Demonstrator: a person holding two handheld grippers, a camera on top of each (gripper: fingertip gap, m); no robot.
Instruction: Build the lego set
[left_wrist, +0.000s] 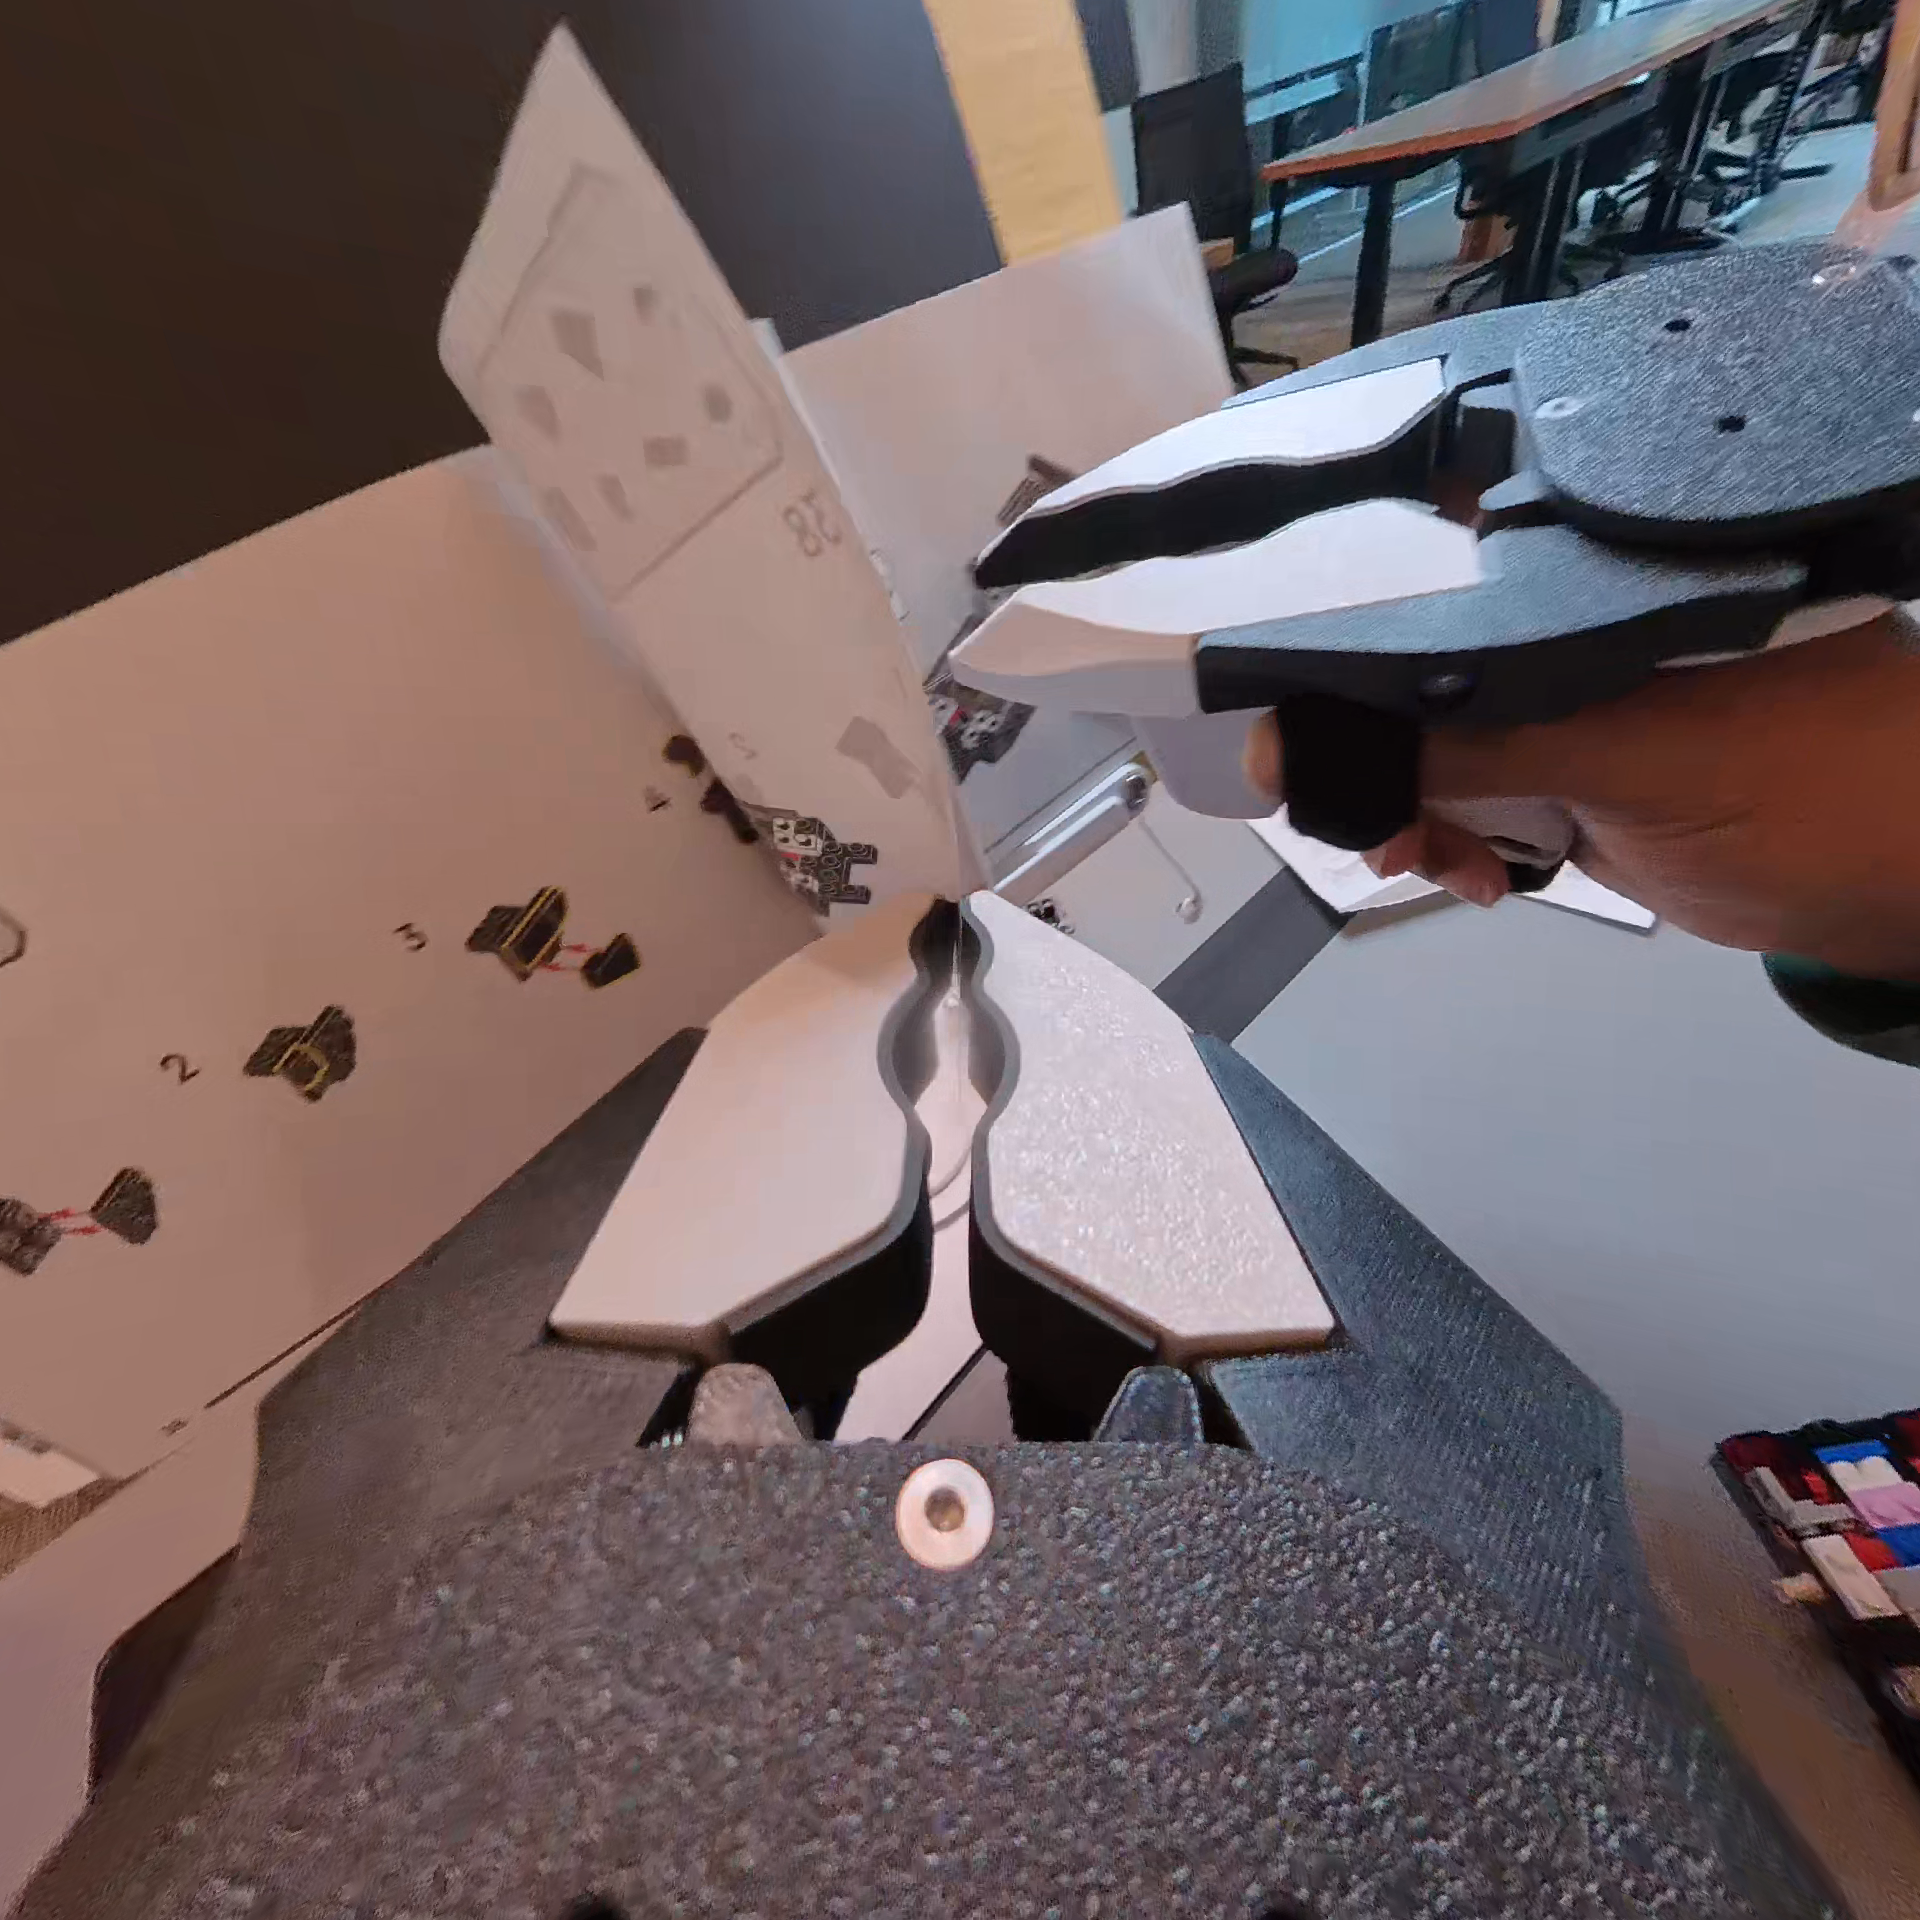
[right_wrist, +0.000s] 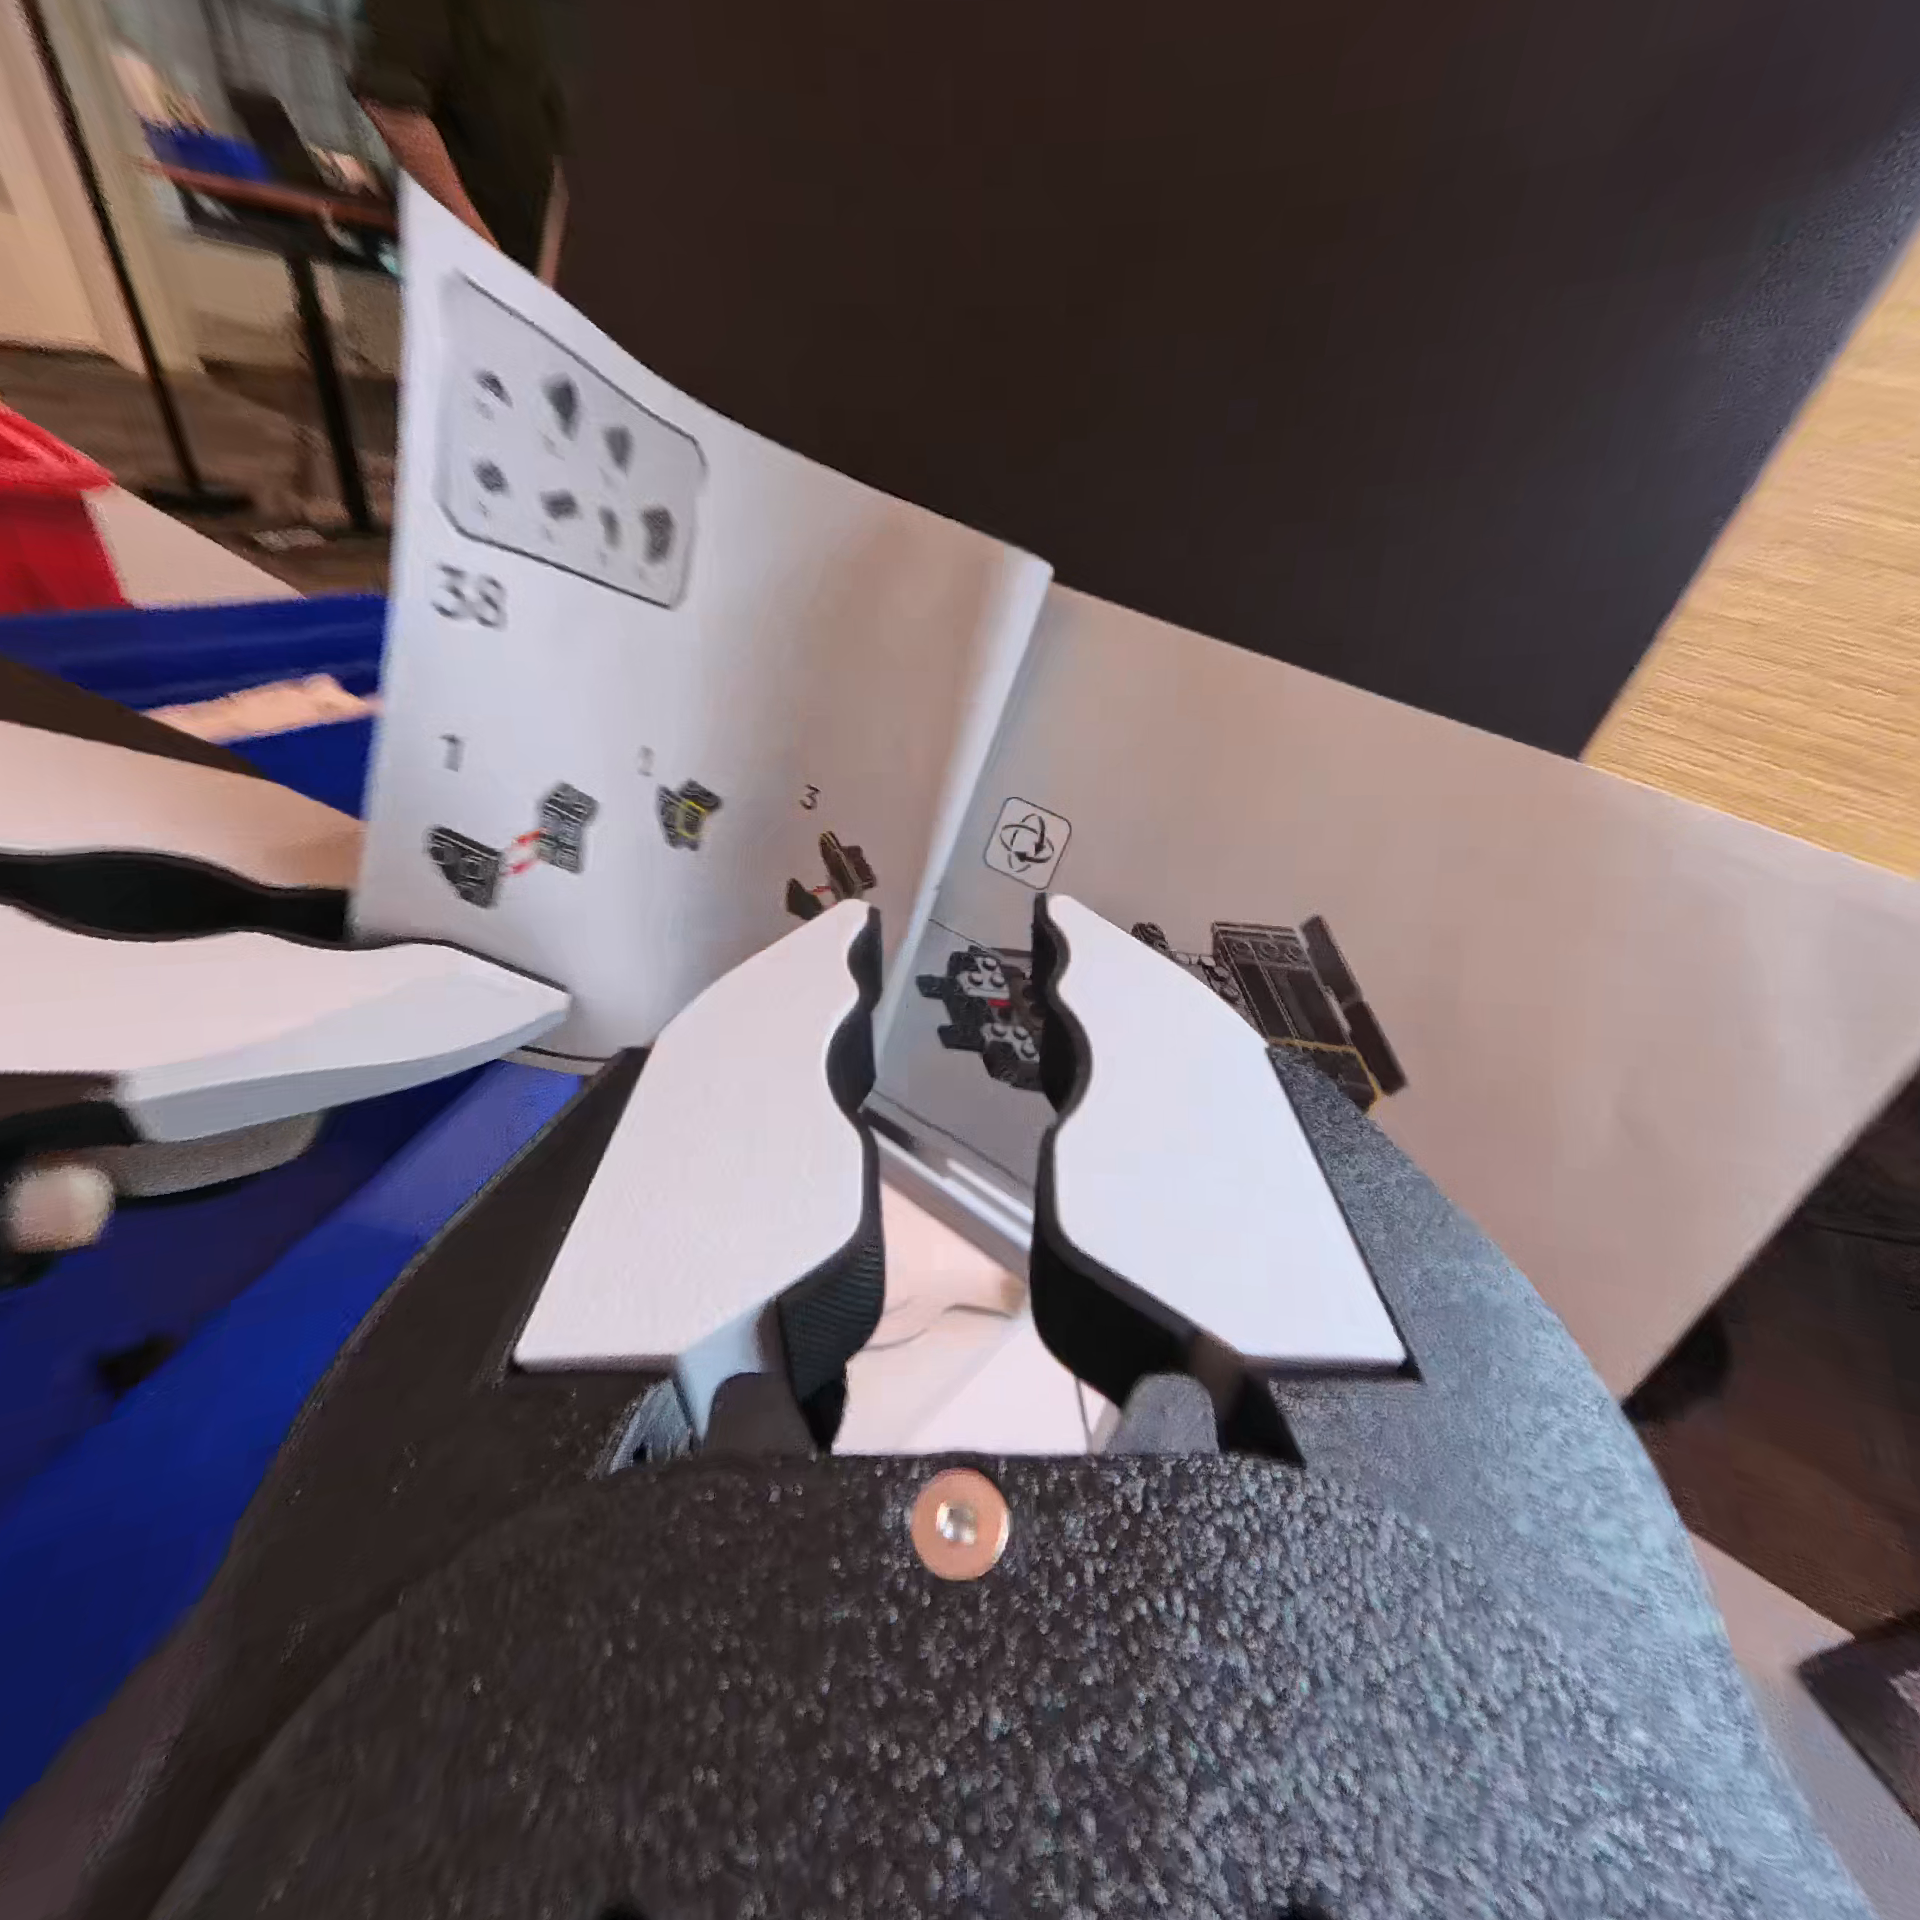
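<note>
A white brick-building instruction booklet (left_wrist: 312, 831) stands open in front of both grippers. My left gripper (left_wrist: 954, 914) is shut on the lower edge of one raised page (left_wrist: 665, 447), which runs as a thin sheet between the pads. The same page shows in the right wrist view (right_wrist: 644, 675), with a left finger (right_wrist: 312, 1018) at its lower left corner. My right gripper (right_wrist: 956, 914) is open and holds nothing. A page edge (right_wrist: 966, 790) stands just beyond its gap, untouched. In the left wrist view the right gripper (left_wrist: 966, 613) hovers beside the raised page, held by a hand.
A tray of small coloured bricks (left_wrist: 1849, 1507) lies on the grey table (left_wrist: 1558, 1143) at the right. A blue bin (right_wrist: 208, 1299) sits at the left in the right wrist view. Desks and chairs (left_wrist: 1507, 135) stand far behind. A dark wall (right_wrist: 1247, 312) rises behind the booklet. Left tips to right tips: about 7 cm.
</note>
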